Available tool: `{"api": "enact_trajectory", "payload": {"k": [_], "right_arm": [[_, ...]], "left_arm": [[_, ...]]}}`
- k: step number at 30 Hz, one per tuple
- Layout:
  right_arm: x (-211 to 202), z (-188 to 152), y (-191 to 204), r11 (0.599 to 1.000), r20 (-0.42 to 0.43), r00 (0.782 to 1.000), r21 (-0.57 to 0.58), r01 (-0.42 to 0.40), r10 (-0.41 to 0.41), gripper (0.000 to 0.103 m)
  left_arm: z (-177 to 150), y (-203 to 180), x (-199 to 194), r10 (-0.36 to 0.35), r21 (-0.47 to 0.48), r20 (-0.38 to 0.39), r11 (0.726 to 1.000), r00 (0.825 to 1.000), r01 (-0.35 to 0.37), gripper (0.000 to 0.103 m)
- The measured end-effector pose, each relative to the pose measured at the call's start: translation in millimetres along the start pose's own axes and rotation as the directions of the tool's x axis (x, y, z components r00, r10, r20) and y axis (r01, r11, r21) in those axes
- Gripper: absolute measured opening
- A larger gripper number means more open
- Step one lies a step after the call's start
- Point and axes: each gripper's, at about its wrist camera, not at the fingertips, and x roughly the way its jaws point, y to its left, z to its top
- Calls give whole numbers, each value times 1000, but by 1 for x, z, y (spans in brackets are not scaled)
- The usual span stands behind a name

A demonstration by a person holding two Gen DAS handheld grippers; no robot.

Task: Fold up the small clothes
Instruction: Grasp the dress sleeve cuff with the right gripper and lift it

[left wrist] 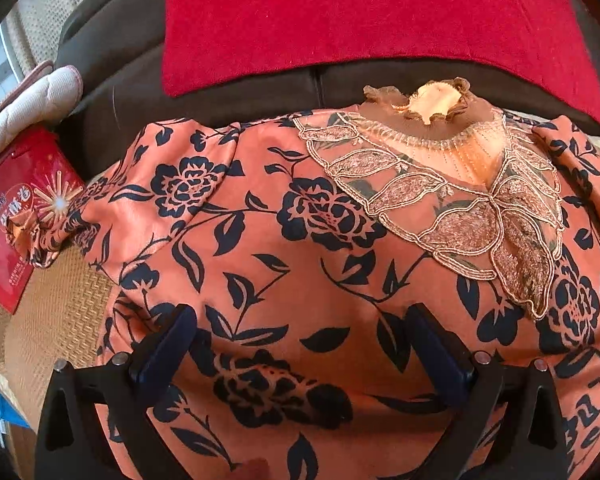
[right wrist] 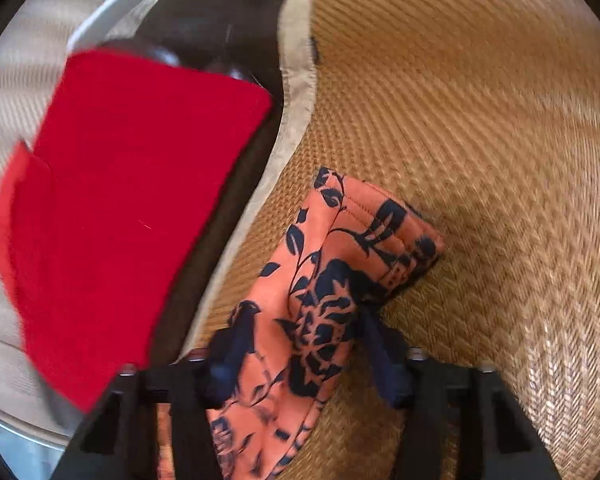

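An orange blouse (left wrist: pixel 300 220) with dark blue flowers lies spread flat on a woven mat, its beaded lace collar (left wrist: pixel 440 200) at the far right. My left gripper (left wrist: pixel 298 314) hovers low over the blouse's body. Its jaws are open wide, and only flat fabric lies under them. In the right wrist view, a sleeve (right wrist: pixel 340 248) of the same fabric lies on the mat with its hemmed cuff pointing away. My right gripper (right wrist: pixel 302 322) is shut on the sleeve, which is bunched between the dark pads.
A red cloth (left wrist: pixel 360 20) (right wrist: pixel 120 200) lies over the brown sofa edge (left wrist: pixel 260 92) just beyond the blouse. A red printed box (left wrist: pixel 16 216) and a white quilted item (left wrist: pixel 40 96) sit at the left. The woven mat (right wrist: pixel 480 120) extends to the right.
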Motion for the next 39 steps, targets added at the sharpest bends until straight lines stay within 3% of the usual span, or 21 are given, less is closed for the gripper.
{"api": "enact_trajectory", "payload": {"k": [3,5,6,10,12,14,16,19,21,25,26,27,28,29,30,31,33,34,35,36,39], "right_arm": [[18,-4,12,992,23,997,-93,81,-79,16],[19,-10,25,981,48,992,-149,122,-116,14],[18,-17,31,978,60,992,-170,123,-114,12],[1,-36,75,964,73,997,-267,-8,28,11],[-11,-55,105,944,60,991,-317,-95,119,11],[-21,-81,142,906,23,975,-375,-197,222,11],[-25,-112,176,856,-49,948,-415,-307,316,11],[-21,-165,223,774,-171,901,-464,-431,399,11],[-14,-208,251,713,-290,847,-458,-532,446,11],[9,-275,285,637,-510,727,-380,-670,460,23],[9,-289,291,618,-548,698,-367,-696,461,37],[11,-295,295,602,-565,678,-356,-714,470,68],[7,-297,296,583,-569,654,-338,-739,499,81],[4,-293,295,565,-546,640,-328,-757,540,87],[-2,-288,293,551,-520,639,-337,-763,567,87],[-6,-282,286,551,-493,652,-355,-755,576,87],[-13,-260,272,614,-394,753,-436,-658,527,87],[-12,-255,264,637,-364,791,-470,-611,491,87],[-4,-249,257,669,-320,847,-519,-532,426,86],[3,-244,249,692,-287,881,-545,-473,376,85],[26,-230,232,736,-300,917,-552,-391,262,77]], "left_arm": [[-4,19,2,-84,-99,-34,992,996,80,103],[-6,27,3,-129,-154,-47,981,991,120,103],[-5,23,1,-115,-127,-51,986,992,108,103],[5,28,-4,-144,-143,-74,981,987,133,103],[13,45,-20,-155,-192,2,970,988,152,103],[17,62,-37,-108,-236,81,964,991,125,103],[19,79,-48,-52,-270,132,959,990,87,103],[17,115,-50,4,-335,136,941,991,42,103],[14,136,-51,29,-384,125,923,992,21,103],[1,171,-46,107,-481,102,875,989,-45,103],[-1,178,-46,125,-497,109,866,986,-55,103],[-2,182,-48,146,-507,118,859,982,-66,103],[-3,188,-45,160,-511,127,857,979,-74,103],[-2,187,-48,162,-512,138,856,977,-70,103],[-2,185,-51,146,-508,156,860,977,-47,103],[-1,182,-53,126,-500,174,866,977,-23,103],[4,176,-50,97,-465,182,885,978,-1,103],[8,177,-45,86,-450,164,893,983,-3,103],[10,179,-41,84,-449,144,894,986,-10,103],[11,184,-38,95,-469,130,883,987,-23,103],[6,214,-34,150,-564,107,824,983,-64,103]]}}
